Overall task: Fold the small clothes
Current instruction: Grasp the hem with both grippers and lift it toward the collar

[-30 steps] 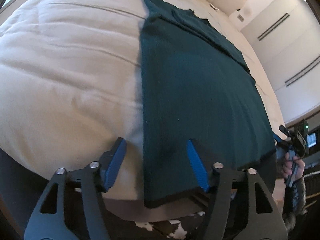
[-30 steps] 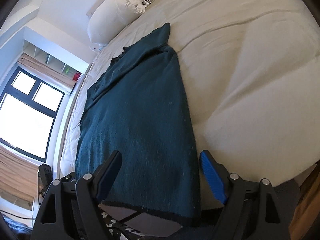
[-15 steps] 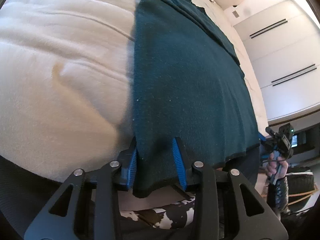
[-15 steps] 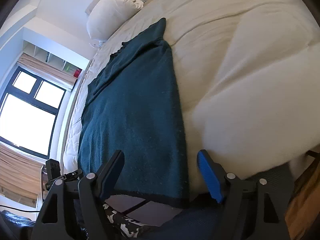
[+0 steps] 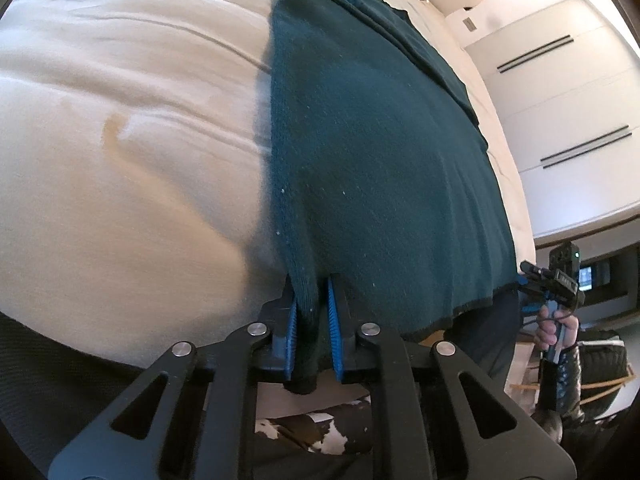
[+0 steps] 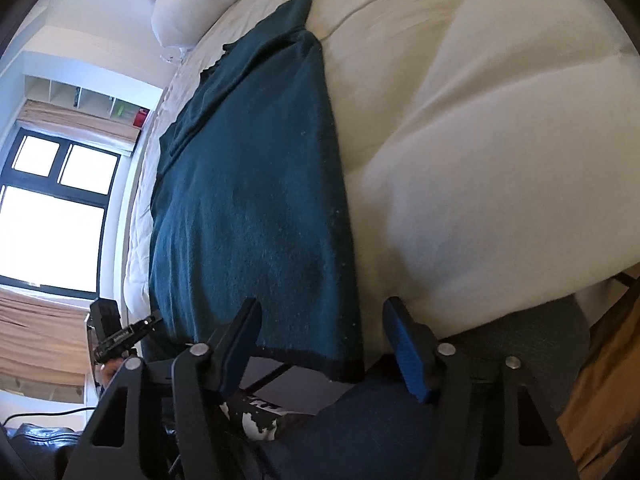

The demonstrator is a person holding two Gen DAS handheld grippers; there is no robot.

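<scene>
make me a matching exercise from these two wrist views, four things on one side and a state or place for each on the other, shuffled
Things:
1. left gripper
2. right gripper
3. teal garment
4. pillow

States or places:
a. lies flat on the bed, hem hanging past the near edge
b. jaws apart, astride a hem corner, not pressing it
c. at the far end of the bed
d. pinched shut on a hem corner

Pairs: 1-d, 2-b, 3-a, 4-c

A cream bed [image 6: 500,140] fills both views, with a white pillow [image 6: 192,4] at its far end. A dark-framed window [image 6: 48,216] glows beside wall cubbies [image 6: 84,100]; white cabinet doors [image 5: 560,112] face opposite.
</scene>
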